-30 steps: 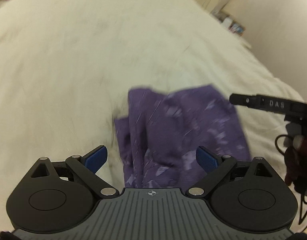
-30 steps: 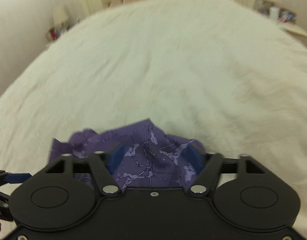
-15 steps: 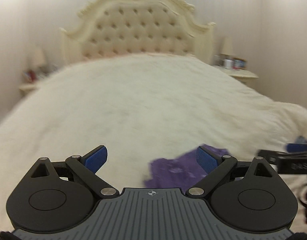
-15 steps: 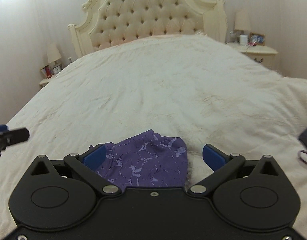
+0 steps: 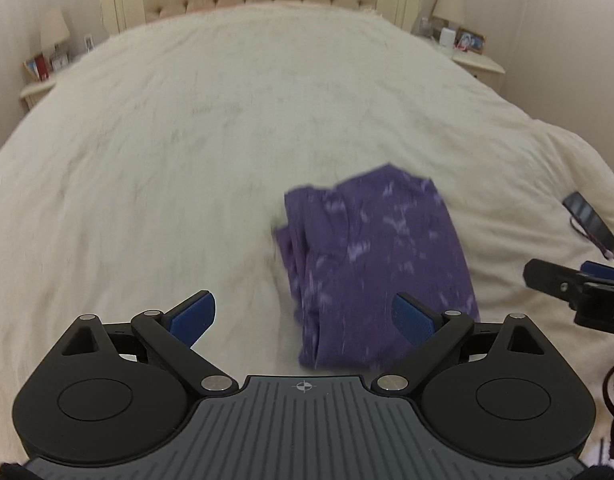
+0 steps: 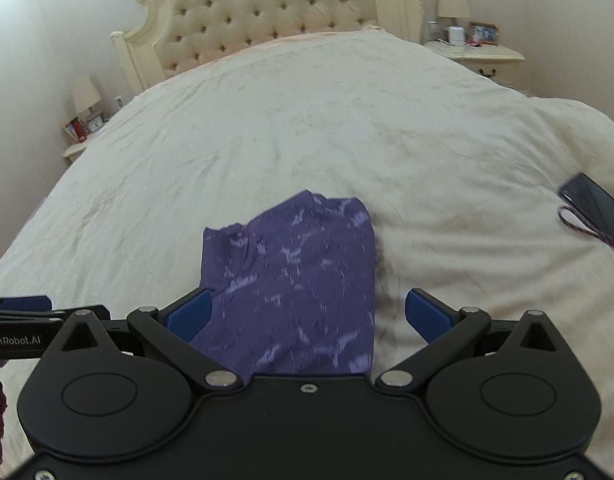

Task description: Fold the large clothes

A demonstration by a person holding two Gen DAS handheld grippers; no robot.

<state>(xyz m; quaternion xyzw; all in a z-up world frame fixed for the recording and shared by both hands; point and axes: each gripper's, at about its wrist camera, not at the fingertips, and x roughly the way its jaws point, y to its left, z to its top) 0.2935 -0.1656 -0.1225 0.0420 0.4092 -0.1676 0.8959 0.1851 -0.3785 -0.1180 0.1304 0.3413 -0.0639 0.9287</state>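
Since the earlier frame both grippers have lifted back; the purple garment now lies released in a compact folded stack on the bed. Left gripper and right gripper: fingers spread, empty. The fabric appears light, limp and prone to slipping; grip through all layers at a folded edge.

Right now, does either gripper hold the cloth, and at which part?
Nothing is held: left gripper and right gripper are open; the cloth lies on the bed.

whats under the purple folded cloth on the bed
The purple cloth lies directly on the cream bedspread, which shows all around it. Its own folded layers show at the left edge; anything beneath them is covered.
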